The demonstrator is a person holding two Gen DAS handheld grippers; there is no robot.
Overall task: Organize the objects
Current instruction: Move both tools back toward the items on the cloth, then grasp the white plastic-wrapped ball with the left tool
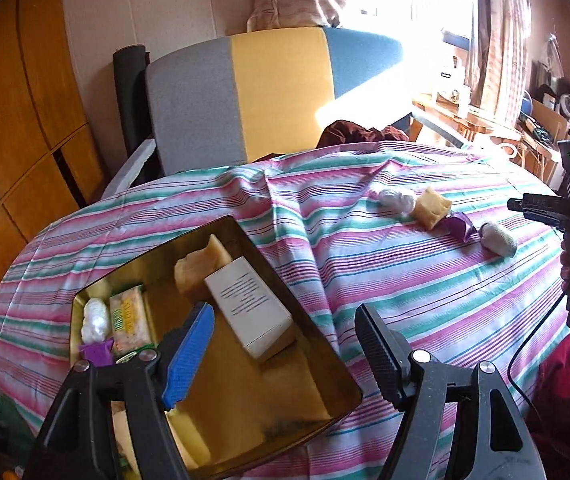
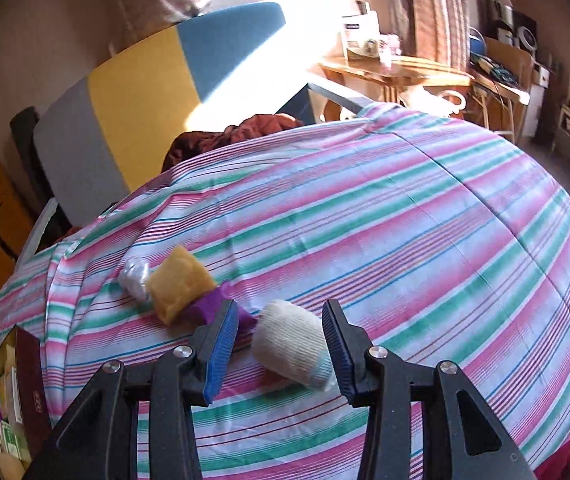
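A gold tin box (image 1: 325,364) lies on the striped cloth and holds a white carton (image 1: 253,304), a yellow sponge (image 1: 201,268) and small packets. My left gripper (image 1: 285,344) is open and empty above the tin's right side. My right gripper (image 2: 281,344) is open around a rolled cream sock (image 2: 293,340) that lies on the cloth. Next to the sock lie a purple piece (image 2: 209,304), a yellow sponge (image 2: 181,284) and a white plastic wad (image 2: 135,276). The same group shows in the left wrist view, with the sock (image 1: 499,238) at its right end.
The striped cloth (image 2: 405,220) covers a rounded table. A grey, yellow and blue chair back (image 1: 253,92) stands behind it with a brown cloth (image 1: 361,132). The tin (image 2: 25,392) sits at the far left in the right wrist view. Cluttered wooden furniture (image 2: 397,68) stands by the window.
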